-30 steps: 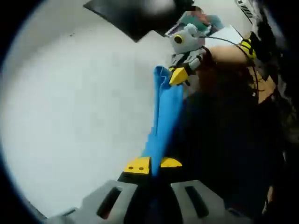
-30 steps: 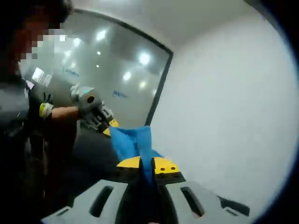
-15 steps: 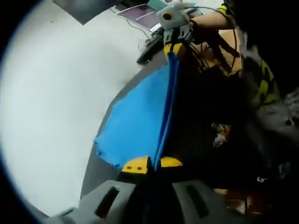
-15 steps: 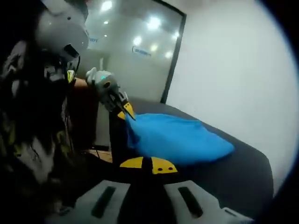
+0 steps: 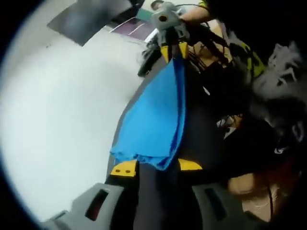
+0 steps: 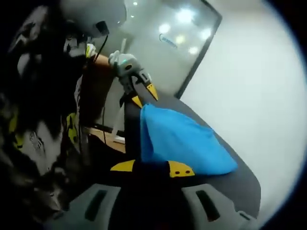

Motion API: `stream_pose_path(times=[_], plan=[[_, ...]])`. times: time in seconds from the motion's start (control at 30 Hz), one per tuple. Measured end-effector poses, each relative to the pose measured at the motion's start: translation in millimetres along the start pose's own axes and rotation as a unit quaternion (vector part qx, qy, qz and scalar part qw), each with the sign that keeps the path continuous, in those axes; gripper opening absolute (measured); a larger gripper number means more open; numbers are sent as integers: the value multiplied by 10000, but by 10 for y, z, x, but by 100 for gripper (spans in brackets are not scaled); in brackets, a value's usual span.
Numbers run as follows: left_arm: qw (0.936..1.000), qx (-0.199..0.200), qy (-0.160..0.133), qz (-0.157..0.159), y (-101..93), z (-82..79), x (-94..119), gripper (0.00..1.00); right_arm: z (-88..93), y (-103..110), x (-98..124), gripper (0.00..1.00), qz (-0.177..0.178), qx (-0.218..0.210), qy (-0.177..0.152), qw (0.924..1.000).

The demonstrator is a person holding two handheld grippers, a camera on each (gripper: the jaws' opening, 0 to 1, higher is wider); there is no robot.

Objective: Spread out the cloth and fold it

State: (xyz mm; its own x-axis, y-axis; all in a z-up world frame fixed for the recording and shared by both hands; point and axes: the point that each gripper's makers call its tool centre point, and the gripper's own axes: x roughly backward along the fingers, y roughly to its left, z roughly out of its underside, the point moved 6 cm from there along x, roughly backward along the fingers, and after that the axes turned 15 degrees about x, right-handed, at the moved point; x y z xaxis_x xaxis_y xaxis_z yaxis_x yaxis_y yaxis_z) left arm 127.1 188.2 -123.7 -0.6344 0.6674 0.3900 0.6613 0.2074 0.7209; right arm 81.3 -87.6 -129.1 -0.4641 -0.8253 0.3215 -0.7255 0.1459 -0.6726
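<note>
— Where's the blue cloth [image 5: 153, 120]?

— Spread on the dark tabletop [image 6: 240, 179], between both claws.

— Holding it?

— Left claw [image 5: 156, 167] looks spread, cloth edge lying over it. Right claw [image 6: 152, 168] also parted, seemingly released.

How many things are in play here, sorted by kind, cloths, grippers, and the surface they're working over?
Blue cloth: 1
Grippers: 2, the left gripper and the right gripper, both with jaws parted
Dark table: 1
Total: 4
</note>
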Motion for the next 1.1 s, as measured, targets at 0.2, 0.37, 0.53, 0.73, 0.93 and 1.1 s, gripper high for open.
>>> stream_pose_path(times=[0.2,0.37,0.53,0.73,0.93,1.1], plan=[[9985,-200,-254,436,47,-29,-197,21,47,-92,-102,15,1,174,-91,9998],[9988,-368,22,324,-13,14,-314,1,42,-100,-101,0,177,495,-150,9985],[9977,661,136,-46,118,-132,-156,0,-116,-272,98,0,594,423,-268,9970],[9848,1615,-154,-627,287,-354,64,0,-255,-422,311,0,986,193,-464,9939],[9901,1239,-248,-603,257,-780,472,0,-587,-346,611,0,1048,698,-686,9897],[9867,1590,-300,-141,170,-1138,796,0,-862,-260,905,0,1111,1045,-890,9843]])
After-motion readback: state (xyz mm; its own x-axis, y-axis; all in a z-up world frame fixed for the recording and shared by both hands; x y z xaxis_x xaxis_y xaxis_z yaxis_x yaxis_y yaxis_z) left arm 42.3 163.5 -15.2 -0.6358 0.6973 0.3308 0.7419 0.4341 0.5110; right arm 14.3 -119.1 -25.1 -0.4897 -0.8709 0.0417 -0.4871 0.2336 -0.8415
